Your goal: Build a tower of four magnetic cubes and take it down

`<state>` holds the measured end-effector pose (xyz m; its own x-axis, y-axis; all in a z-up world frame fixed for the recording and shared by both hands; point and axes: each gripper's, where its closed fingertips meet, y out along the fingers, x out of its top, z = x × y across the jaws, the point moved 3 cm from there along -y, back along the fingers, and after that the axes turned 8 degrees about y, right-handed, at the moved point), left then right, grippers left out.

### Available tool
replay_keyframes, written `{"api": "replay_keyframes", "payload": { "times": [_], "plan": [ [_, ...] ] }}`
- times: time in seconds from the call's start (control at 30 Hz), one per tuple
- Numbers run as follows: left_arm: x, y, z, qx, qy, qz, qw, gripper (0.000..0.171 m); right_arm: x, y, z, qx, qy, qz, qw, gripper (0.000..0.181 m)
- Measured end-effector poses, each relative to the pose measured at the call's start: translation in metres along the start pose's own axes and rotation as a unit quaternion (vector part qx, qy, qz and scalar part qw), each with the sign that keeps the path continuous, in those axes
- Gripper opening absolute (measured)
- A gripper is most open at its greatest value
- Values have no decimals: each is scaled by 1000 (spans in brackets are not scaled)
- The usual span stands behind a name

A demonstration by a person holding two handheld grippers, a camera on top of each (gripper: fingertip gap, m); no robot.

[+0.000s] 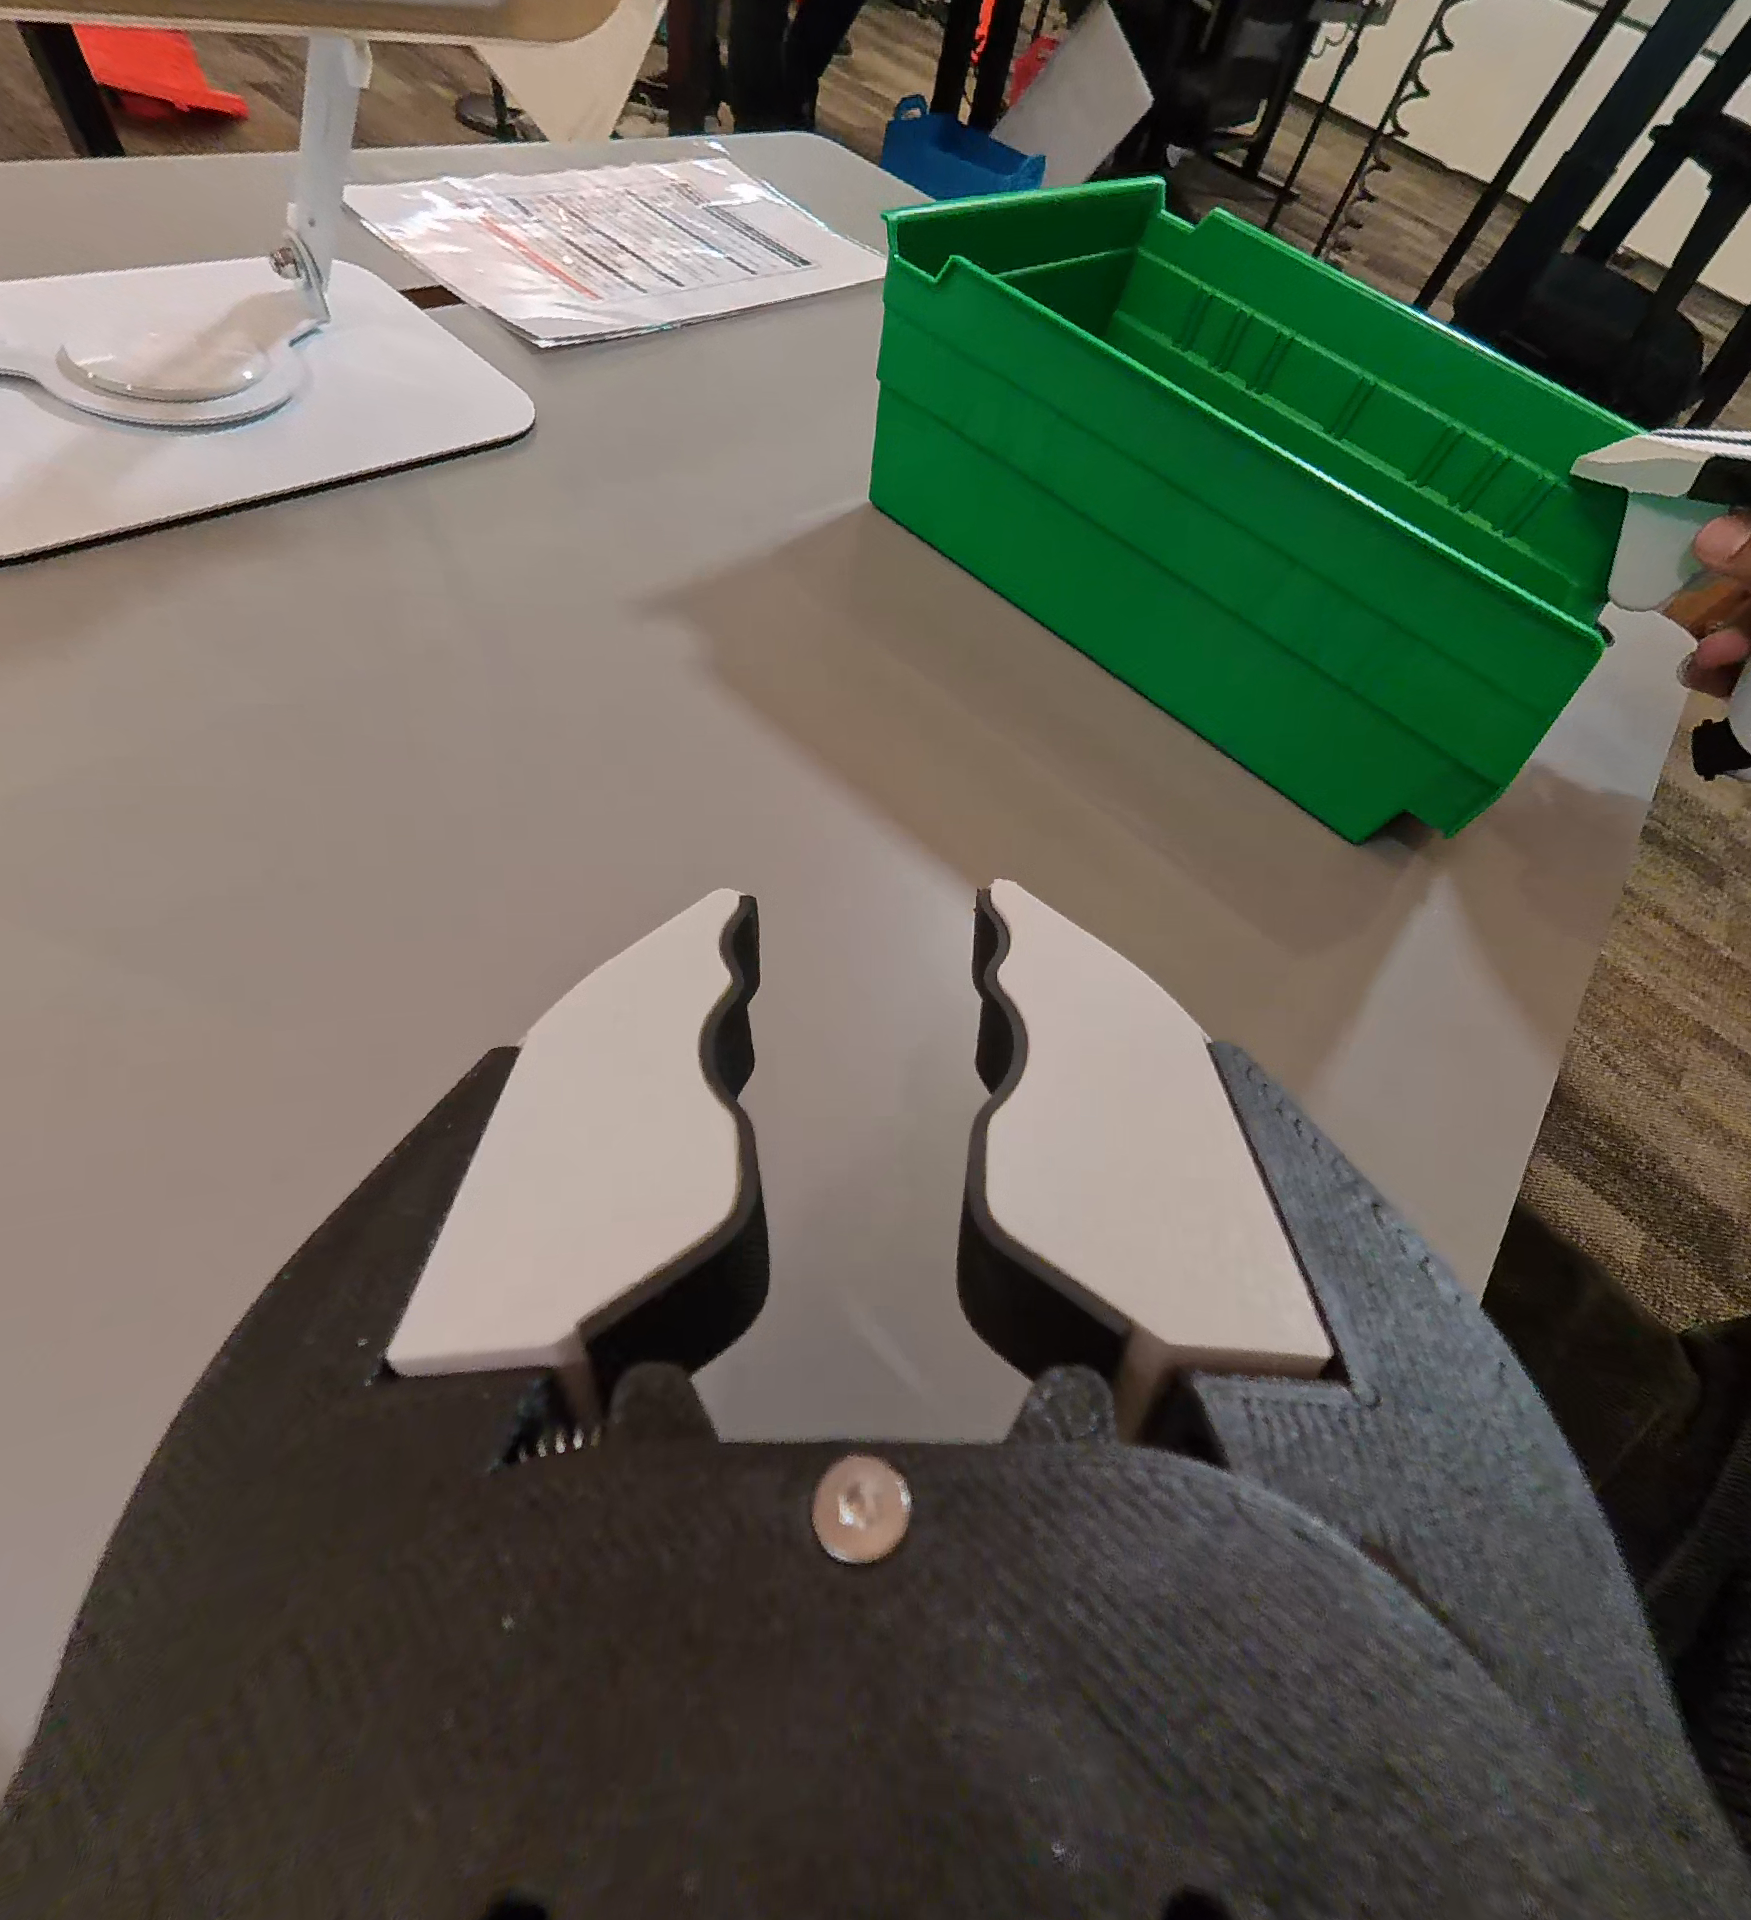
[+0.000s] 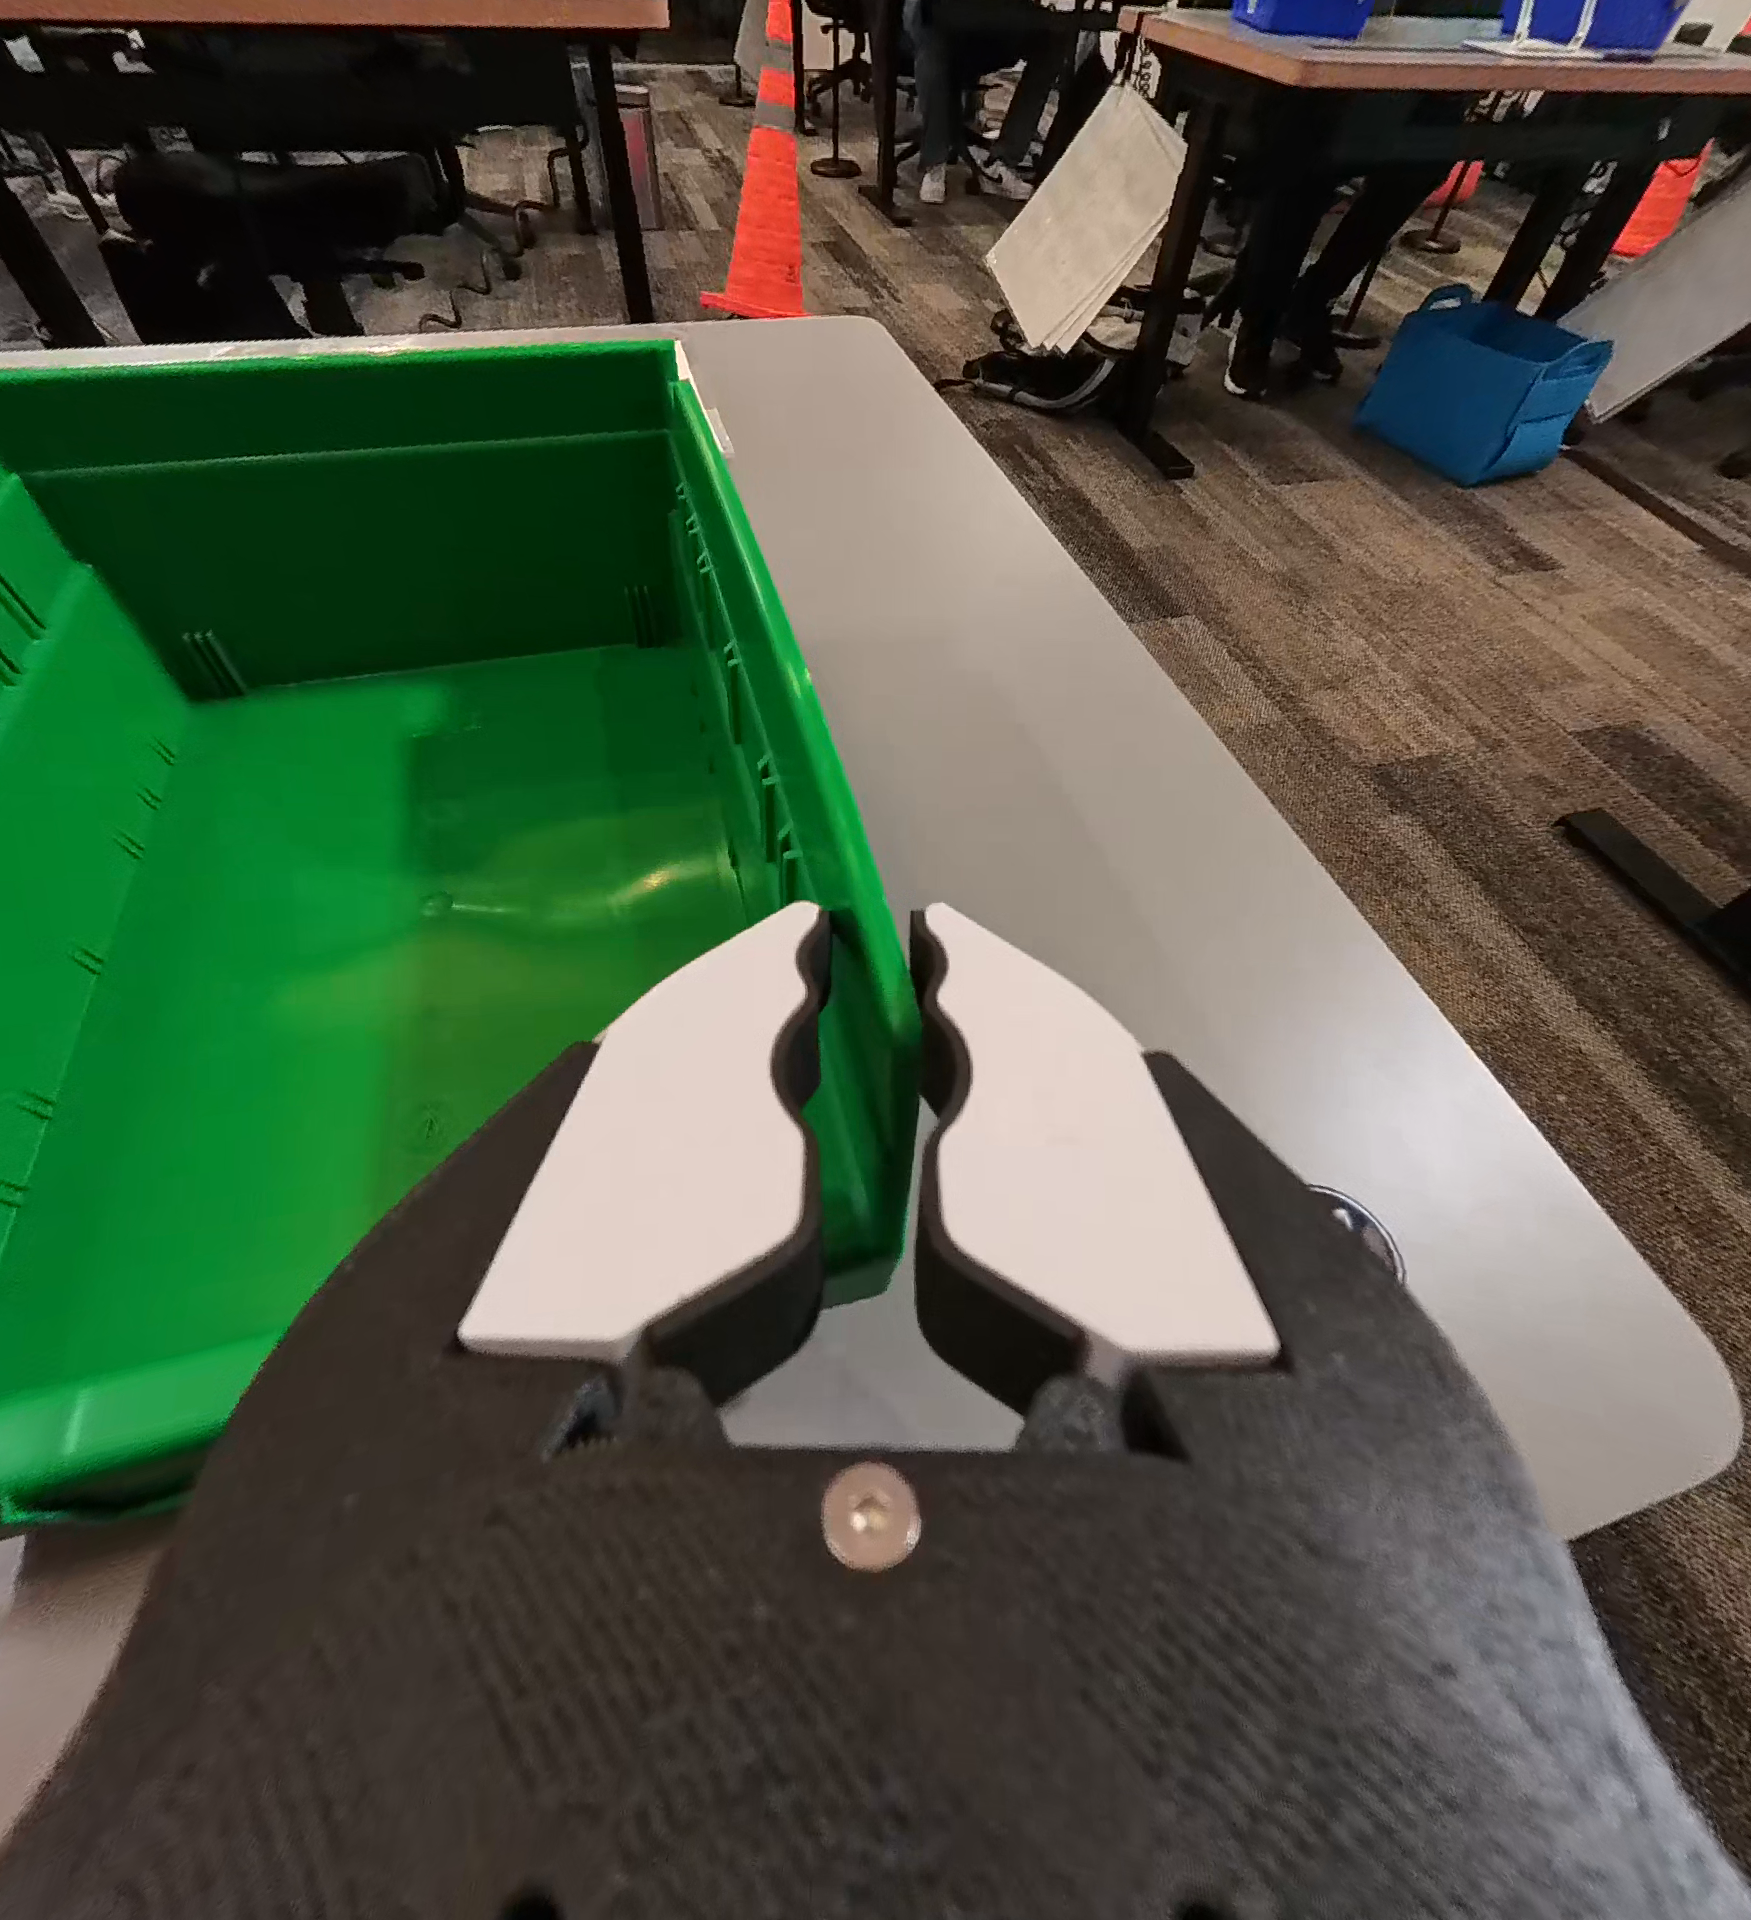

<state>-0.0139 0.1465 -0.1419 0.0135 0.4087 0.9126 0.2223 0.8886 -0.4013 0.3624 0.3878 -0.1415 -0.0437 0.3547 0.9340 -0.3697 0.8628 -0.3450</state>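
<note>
1 green bin (image 2: 331,883) (2 grippers (image 1: 866,914)).

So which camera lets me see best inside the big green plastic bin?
The right wrist view: it looks down into the green plastic bin, showing its bare floor and ribbed walls, with the right gripper clamped on its side wall. The left wrist view shows mostly its outside from across the grey table.
</note>
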Motion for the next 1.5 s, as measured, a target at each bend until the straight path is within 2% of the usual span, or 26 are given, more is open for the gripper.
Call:
{"api": "replay_keyframes", "payload": {
  "times": [0.1,0.2,0.3,0.4,0.5,0.63,0.7,0.8,0.9,1.0,1.1,1.23,1.3,1.5],
  "plan": [
    [0,-1,1,1,0,0,1000,40,5,-4,-2,-25,-9,-16,1000,22],
    [1,-2,2,7,4,-4,1000,40,28,-21,9,-12,10,-85,996,44],
    [-2,1,3,11,21,7,1000,40,60,-50,44,116,127,-184,968,51],
    [-6,4,8,23,18,11,1000,41,74,-76,96,225,176,-223,932,52],
    [2,-2,10,44,17,-12,999,41,62,-90,168,289,124,-208,926,57],
    [18,-23,24,127,44,-52,990,47,26,-101,260,374,81,-126,915,62],
    [21,-40,34,175,26,-43,983,58,5,-107,291,405,72,-90,907,60],
    [21,-80,42,240,-2,-51,969,62,-29,-112,323,439,32,-31,897,60],
    [2,-128,64,346,16,-43,937,62,-41,-109,339,443,-25,-18,896,58],
    [-12,-160,89,399,-6,-39,916,64,-40,-100,343,433,-52,-27,899,55],
    [-39,-166,107,410,-44,13,911,63,-36,-91,342,430,-39,-23,901,55],
    [-68,-170,115,391,-135,48,909,30,-29,-80,339,433,3,-12,901,53],
    [-72,-172,115,368,-146,47,917,12,-28,-74,338,437,25,1,899,53],
    [-79,-191,119,397,-122,68,907,6,-27,-67,344,459,66,30,886,52]
  ]
}}
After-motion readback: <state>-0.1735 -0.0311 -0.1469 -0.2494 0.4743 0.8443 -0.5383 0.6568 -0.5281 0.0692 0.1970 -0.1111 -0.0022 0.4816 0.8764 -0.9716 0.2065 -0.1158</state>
